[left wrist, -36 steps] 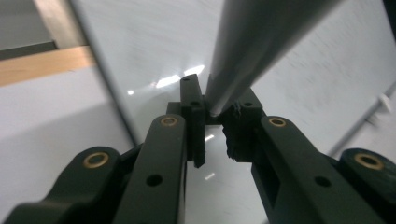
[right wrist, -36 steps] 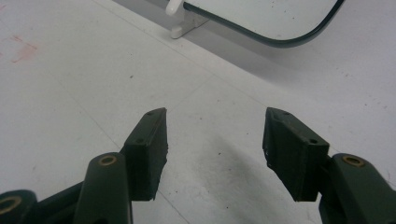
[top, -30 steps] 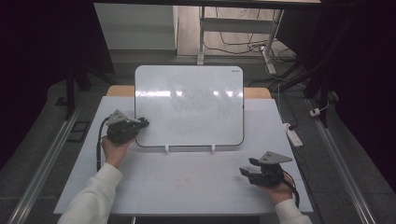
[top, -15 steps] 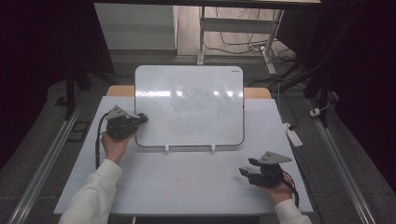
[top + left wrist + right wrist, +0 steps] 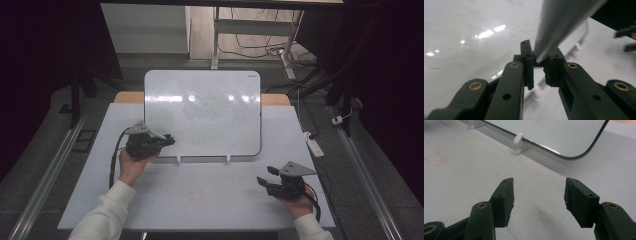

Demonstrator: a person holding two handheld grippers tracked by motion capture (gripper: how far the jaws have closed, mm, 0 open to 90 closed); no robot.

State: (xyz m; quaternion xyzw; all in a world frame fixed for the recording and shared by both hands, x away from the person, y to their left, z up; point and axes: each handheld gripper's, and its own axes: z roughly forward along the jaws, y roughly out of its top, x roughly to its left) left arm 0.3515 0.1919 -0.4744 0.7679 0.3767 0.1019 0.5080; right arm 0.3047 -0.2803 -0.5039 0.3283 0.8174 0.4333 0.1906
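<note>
- Left hand (image 5: 131,165), white sleeve, comes in from bottom-left of high view & holds left claw (image 5: 167,141) at the lower left edge of the whiteboard (image 5: 202,112).
- Left claw: jaws nearly together, clamped on the board's edge. In left gripper view the left claw (image 5: 537,65) has the thin grey edge of the whiteboard (image 5: 461,30) running up from betw. the two jaws, touching both pads. Black cable loops down from it beside the wrist.
- Whiteboard stands tilted back at centre of the white surface (image 5: 200,195), toward the far side, resting on two small white clips (image 5: 178,160) along its bottom edge. Face looks blank w/ faint smudges & light glare.
- Right gripper view: whiteboard (image 5: 554,135) lower corner, rounded, dark rim, sits in a white clip (image 5: 519,143); surface (image 5: 461,170) below w/ faint reddish marks at left.
- Right claw (image 5: 266,176) is near the front-right of the surface, well apart from the board, held by right hand (image 5: 295,200). Grey three-cornered plate on top.
- Right claw (image 5: 537,197) in its own view: jaws spread wide, nothing betw. them, just above the bare surface.
- Far right, off the surface: white power strip (image 5: 314,145) on the floor.
</note>
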